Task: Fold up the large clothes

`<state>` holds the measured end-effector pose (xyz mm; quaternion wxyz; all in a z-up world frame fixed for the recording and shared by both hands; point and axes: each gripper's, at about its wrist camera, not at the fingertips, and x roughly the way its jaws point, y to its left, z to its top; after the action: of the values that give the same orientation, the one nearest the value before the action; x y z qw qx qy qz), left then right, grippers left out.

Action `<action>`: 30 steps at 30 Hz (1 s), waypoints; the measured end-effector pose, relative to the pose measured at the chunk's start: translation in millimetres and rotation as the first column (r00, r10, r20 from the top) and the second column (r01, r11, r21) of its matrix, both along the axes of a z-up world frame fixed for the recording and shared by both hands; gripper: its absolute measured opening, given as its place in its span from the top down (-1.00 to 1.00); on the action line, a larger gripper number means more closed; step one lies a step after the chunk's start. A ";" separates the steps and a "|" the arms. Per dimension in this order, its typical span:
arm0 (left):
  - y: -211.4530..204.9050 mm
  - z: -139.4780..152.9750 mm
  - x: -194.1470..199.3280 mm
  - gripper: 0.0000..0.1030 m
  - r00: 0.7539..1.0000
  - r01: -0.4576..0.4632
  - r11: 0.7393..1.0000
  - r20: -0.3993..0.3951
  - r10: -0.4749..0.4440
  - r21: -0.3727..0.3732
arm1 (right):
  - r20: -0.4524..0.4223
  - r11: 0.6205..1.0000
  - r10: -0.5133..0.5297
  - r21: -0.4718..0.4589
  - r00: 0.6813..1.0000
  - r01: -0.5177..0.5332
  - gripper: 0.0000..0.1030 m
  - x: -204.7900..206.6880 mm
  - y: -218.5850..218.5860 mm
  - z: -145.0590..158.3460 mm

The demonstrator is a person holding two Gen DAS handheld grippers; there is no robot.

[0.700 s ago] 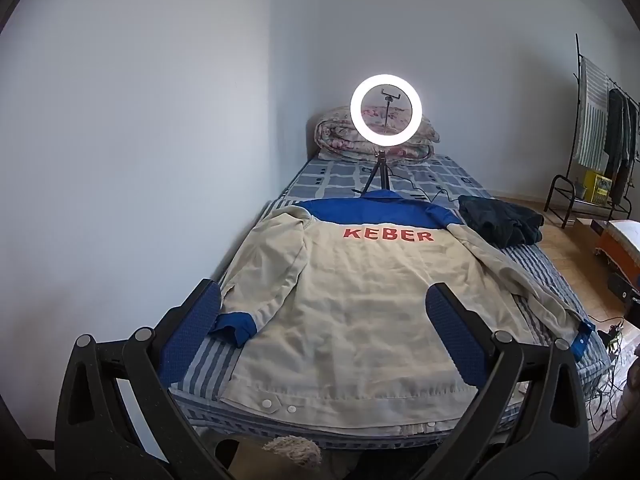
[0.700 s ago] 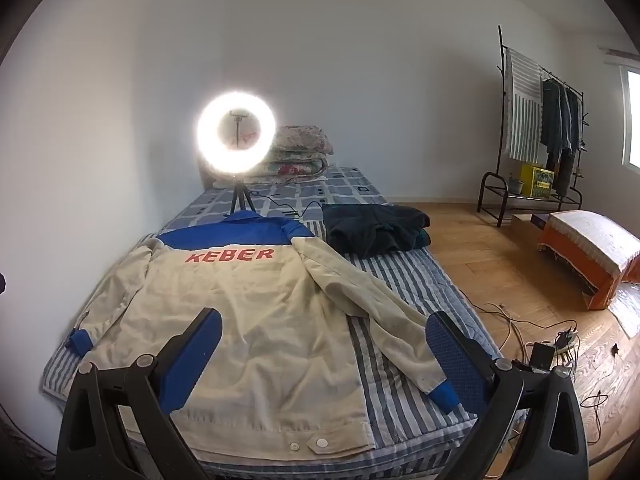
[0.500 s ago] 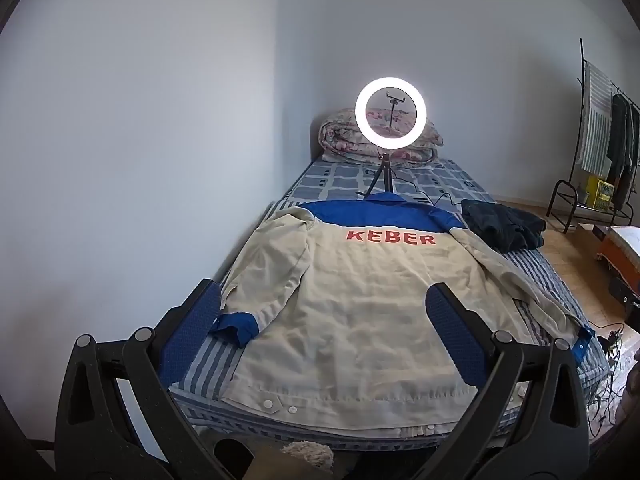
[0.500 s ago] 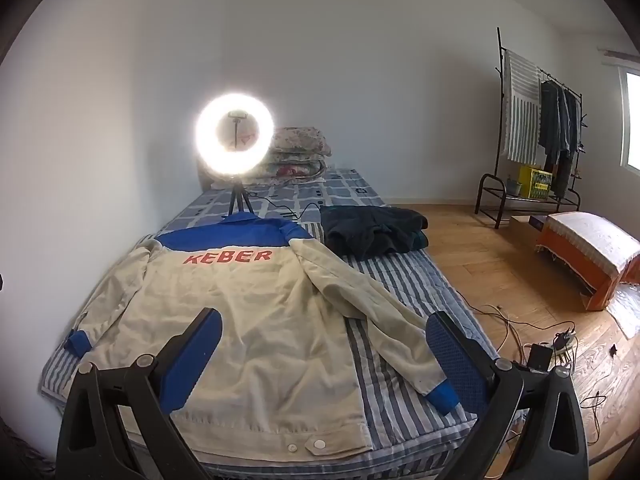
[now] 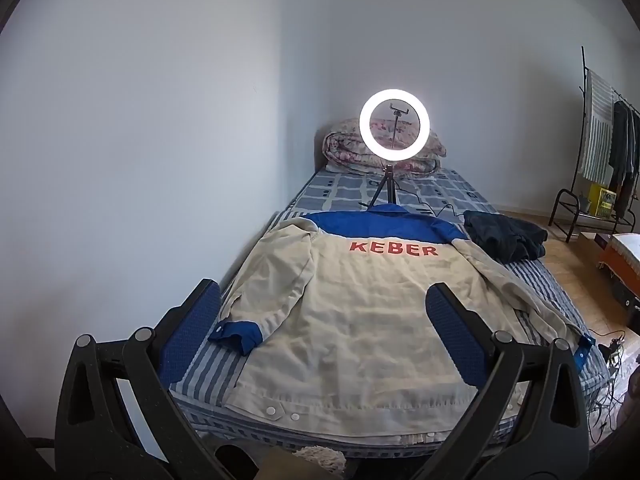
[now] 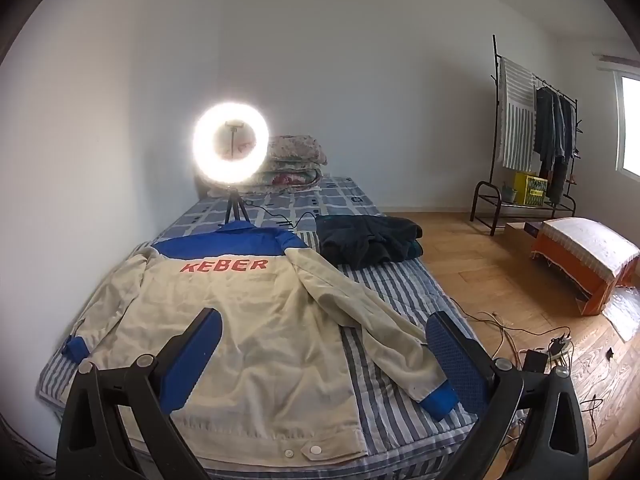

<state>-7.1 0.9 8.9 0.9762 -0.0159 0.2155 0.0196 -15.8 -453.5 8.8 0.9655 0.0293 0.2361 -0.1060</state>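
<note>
Beyond my left gripper (image 5: pixel 322 316), a lit ring light (image 5: pixel 394 123) on its tripod stands ahead of the spread jaws, before a rolled quilt (image 5: pixel 352 152). A dark folded garment (image 6: pixel 368 240) lies ahead, just right of center, from my right gripper (image 6: pixel 322 334), whose jaws are released too, holding nothing. The beige jacket (image 5: pixel 352 304) lies back-up and flat on the bed (image 6: pixel 400 280) between both pairs of jaws, blue yoke far, sleeves spread, "KEBER" in red.
</note>
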 end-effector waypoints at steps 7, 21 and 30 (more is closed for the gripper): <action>4.0 4.0 1.0 -1.00 1.000 -0.001 1.000 -0.001 0.001 -0.003 | 0.001 1.000 0.004 -0.002 1.000 -0.004 -0.99 0.2 1.2 0.1; 3.3 7.9 1.4 -1.00 1.000 -0.010 1.000 0.009 0.010 0.003 | 0.001 1.000 0.006 -0.004 1.000 -0.006 -0.99 0.6 2.5 1.3; 2.4 9.7 1.4 -1.00 1.000 -0.011 1.000 0.012 0.011 0.007 | -0.002 1.000 0.009 -0.005 1.000 -0.009 -0.99 1.7 4.2 0.6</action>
<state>-5.7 3.3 18.6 0.9774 -0.0138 0.2094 0.0257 -14.2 -449.3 9.4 0.9658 0.0260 0.2368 -0.1024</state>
